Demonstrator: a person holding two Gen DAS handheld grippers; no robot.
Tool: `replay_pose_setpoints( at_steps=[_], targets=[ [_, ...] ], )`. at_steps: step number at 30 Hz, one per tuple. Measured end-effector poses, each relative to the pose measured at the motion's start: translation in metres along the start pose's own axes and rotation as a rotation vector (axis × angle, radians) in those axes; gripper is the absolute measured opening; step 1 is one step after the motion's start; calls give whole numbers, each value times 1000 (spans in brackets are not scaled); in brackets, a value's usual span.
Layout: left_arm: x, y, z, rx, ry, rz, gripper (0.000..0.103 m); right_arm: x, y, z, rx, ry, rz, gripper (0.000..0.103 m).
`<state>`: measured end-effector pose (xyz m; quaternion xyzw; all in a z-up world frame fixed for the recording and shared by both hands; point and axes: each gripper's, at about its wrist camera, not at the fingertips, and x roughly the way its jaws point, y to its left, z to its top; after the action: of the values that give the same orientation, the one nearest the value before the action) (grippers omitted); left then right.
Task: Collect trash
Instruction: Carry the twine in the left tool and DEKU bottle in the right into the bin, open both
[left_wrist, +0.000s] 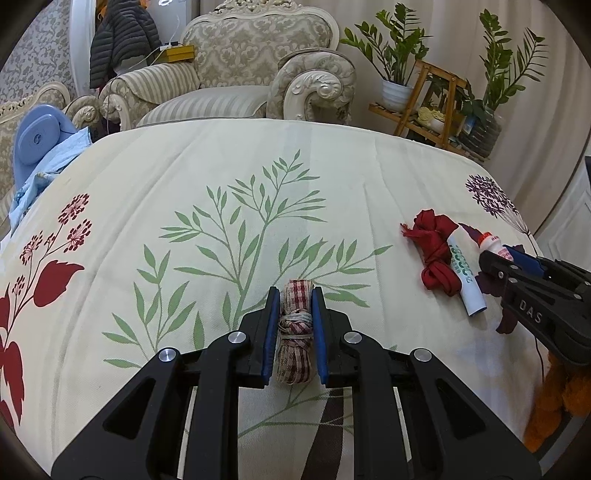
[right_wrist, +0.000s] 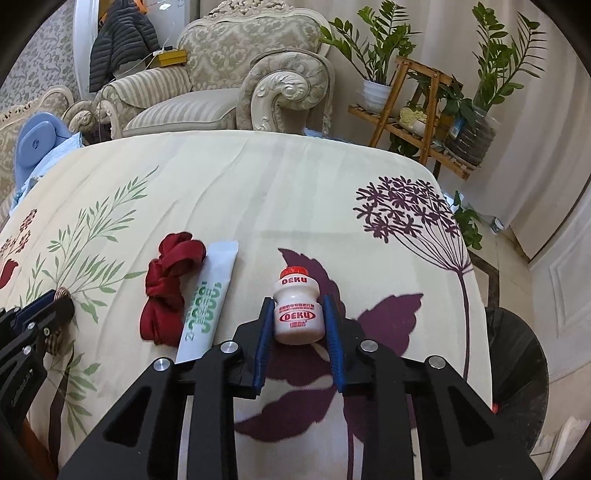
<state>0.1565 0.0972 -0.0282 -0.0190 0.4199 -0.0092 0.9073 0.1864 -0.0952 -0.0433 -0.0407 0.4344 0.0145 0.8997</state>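
Note:
My left gripper (left_wrist: 294, 295) is shut on a knotted red-and-white checked cloth bundle (left_wrist: 294, 332) that rests on the floral tablecloth (left_wrist: 221, 177). My right gripper (right_wrist: 298, 304) stands around a small white DEKU drink bottle (right_wrist: 298, 312) with a red cap; the blue pads sit at its two sides, and contact is unclear. A knotted red cloth (right_wrist: 168, 291) and a white toothpaste tube (right_wrist: 208, 295) lie side by side to the left of the bottle. They also show in the left wrist view, the red cloth (left_wrist: 434, 251) and the tube (left_wrist: 466, 277).
A black-lined trash bin (right_wrist: 517, 354) stands on the floor past the table's right edge. An ornate armchair (left_wrist: 240, 74) sits behind the table. A wooden plant stand (right_wrist: 417, 114) with potted plants is at the back right. Blue cloth and a blue object (left_wrist: 37, 136) lie at the left edge.

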Motion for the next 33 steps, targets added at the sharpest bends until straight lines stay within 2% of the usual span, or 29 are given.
replay_pose_setpoints(
  at_steps=[8, 16, 33],
  targets=[
    [-11, -10, -9, 10, -9, 5, 17, -23, -15, -20, 24, -20, 8, 28],
    [-30, -33, -24, 26, -24, -27, 17, -51, -38, -48, 61, -41, -1, 28],
    [-63, -129, -61, 138, -35, -123, 17, -88, -123, -108, 189, -77, -70, 28]
  ],
)
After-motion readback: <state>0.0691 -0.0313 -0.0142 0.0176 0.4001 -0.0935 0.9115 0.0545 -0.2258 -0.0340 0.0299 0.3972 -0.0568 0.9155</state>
